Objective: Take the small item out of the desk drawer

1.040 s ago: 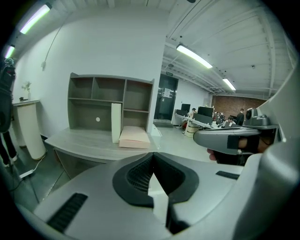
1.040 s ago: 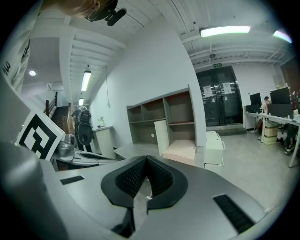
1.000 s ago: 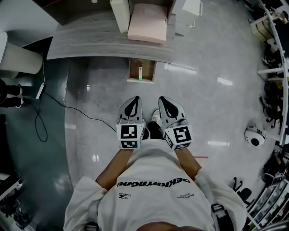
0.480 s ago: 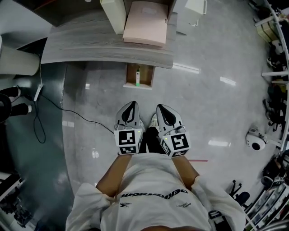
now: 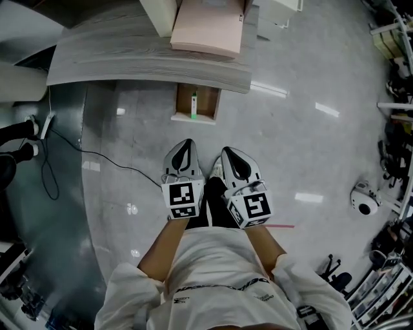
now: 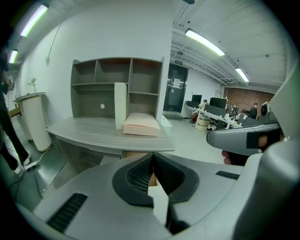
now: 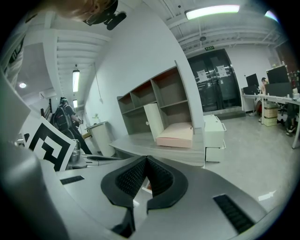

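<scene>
- Left gripper, low in the centre of the head view, jaws pressed together with nothing between them, pointing up the frame towards the desk.
- Right gripper just beside it on the right, jaws likewise closed and empty; both are held out in front of a person in a white shirt at the bottom of the frame.
- At the left edge, a dark cable trails across the glossy grey floor.
- The grey wood-grain desk runs across the upper left and centre of the frame.
- A tall white panel stands upright on the desk, with a flat pink box lying against its right side.
- Below the desk's front edge, upper centre, the drawer stands open, well apart from both grippers.
- The small item, a slim pale piece with a green end, lies inside the drawer, left of its middle, untouched.
- Right of the desk, at the top edge, a low white cabinet stands on the floor.
- Far right, mid-frame, a round white device rests on the floor near cluttered racks.
</scene>
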`<control>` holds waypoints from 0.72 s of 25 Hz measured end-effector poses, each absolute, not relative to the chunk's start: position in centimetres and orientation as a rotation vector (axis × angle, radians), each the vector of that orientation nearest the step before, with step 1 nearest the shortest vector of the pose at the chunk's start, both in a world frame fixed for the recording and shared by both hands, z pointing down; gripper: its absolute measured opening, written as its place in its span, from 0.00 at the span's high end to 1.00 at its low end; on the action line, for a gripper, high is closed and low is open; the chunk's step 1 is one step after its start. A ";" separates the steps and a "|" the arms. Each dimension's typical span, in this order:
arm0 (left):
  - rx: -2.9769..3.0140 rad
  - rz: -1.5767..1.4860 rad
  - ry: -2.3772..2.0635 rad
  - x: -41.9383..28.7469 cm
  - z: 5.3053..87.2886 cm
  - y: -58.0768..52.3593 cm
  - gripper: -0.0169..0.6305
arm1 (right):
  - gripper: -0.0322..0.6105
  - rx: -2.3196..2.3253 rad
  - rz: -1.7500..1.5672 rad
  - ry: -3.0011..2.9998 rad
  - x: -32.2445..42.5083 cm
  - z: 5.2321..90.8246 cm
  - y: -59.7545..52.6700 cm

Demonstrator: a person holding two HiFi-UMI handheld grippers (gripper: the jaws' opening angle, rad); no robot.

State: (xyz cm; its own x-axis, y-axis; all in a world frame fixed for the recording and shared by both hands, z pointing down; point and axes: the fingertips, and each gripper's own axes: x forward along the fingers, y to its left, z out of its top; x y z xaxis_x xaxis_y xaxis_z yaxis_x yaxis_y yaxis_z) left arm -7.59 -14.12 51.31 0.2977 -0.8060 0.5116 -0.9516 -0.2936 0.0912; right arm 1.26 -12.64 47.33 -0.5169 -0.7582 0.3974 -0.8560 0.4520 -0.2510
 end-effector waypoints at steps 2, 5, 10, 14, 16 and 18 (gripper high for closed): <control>2.190 0.521 -1.578 -7.6 52.1 -14.5 0.95 | 0.90 1.402 0.637 -2.470 1.3 48.2 -12.7; 2.173 0.496 -1.590 -7.6 53.0 -15.0 0.95 | 0.90 1.399 0.664 -2.474 1.3 49.3 -12.7; 2.149 0.491 -1.599 -7.7 55.2 -16.0 0.95 | 0.90 1.376 0.663 -2.478 1.1 50.9 -12.6; 2.158 0.521 -1.596 -7.5 57.3 -16.5 0.95 | 0.90 1.381 0.668 -2.471 1.4 52.5 -12.4; 2.163 0.536 -1.600 -7.4 58.4 -16.3 0.95 | 0.90 1.373 0.666 -2.464 1.5 53.5 -12.0; 2.159 0.545 -1.596 -7.3 59.5 -16.3 0.95 | 0.90 1.373 0.672 -2.453 1.6 54.5 -11.7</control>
